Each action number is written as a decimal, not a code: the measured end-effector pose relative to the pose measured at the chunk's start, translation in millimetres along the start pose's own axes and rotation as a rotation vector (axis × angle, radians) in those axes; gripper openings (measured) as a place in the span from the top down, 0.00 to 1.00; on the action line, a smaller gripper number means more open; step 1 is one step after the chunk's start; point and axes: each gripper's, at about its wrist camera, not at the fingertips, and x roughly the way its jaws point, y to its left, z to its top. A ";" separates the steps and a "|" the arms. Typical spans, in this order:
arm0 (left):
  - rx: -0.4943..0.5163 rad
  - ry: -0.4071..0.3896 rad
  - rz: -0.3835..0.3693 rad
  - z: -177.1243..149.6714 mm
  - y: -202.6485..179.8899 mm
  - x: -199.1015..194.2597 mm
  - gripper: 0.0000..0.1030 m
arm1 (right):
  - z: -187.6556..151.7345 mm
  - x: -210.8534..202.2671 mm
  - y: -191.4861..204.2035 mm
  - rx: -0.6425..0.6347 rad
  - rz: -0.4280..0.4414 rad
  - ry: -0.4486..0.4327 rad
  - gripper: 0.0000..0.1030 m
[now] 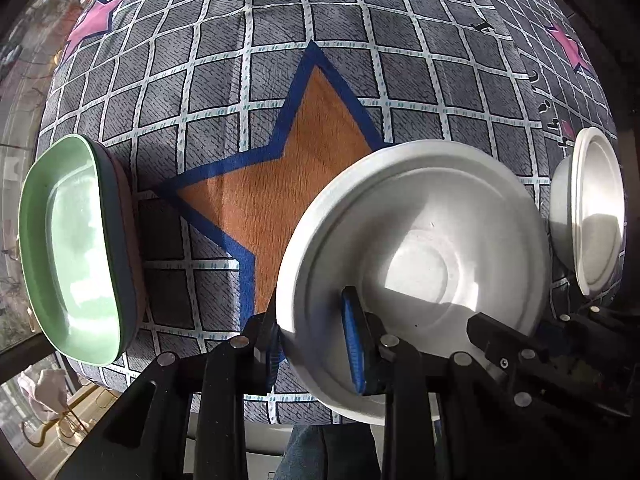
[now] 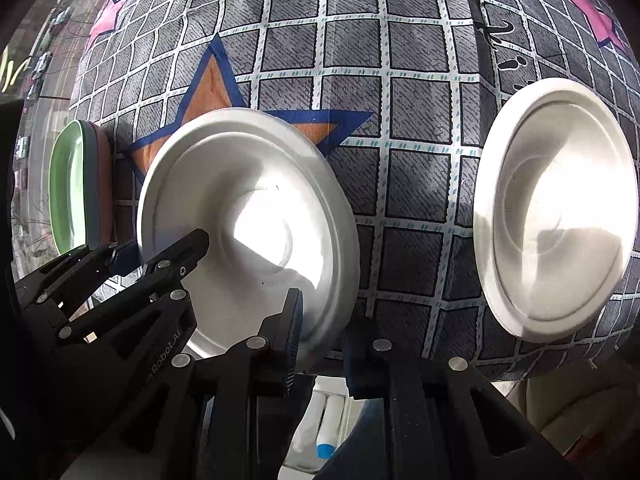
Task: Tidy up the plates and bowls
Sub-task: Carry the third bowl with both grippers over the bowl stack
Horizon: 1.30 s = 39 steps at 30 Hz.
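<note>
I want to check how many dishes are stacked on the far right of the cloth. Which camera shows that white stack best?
The right wrist view: the white stack fills the right side, its rim and inside plainly lit. The left wrist view shows the same stack only small, squeezed at the frame's right edge, though layered rims show there. An exact count is unclear in either.

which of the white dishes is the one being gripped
The white bowl over the orange star, pinched at opposite rim edges by both grippers; the other white bowl sits untouched at right.
</note>
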 end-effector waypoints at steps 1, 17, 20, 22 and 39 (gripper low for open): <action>0.001 -0.002 0.002 -5.3 8.9 3.4 0.70 | -4.3 2.4 0.6 0.001 0.000 0.002 0.82; 0.061 -0.015 0.015 -8.1 9.3 -3.0 0.68 | -0.7 -0.3 -5.6 0.022 -0.002 0.012 0.82; 0.095 -0.022 0.029 -7.8 1.6 -4.9 0.67 | -5.6 -0.6 -5.9 0.028 -0.006 0.008 0.81; 0.104 -0.021 0.028 -5.9 -1.7 -5.2 0.67 | -5.9 -0.7 -5.9 0.025 -0.010 0.006 0.81; 0.129 -0.029 0.035 -2.0 -12.2 -19.5 0.67 | -13.9 -8.8 0.4 -0.009 0.017 -0.009 0.81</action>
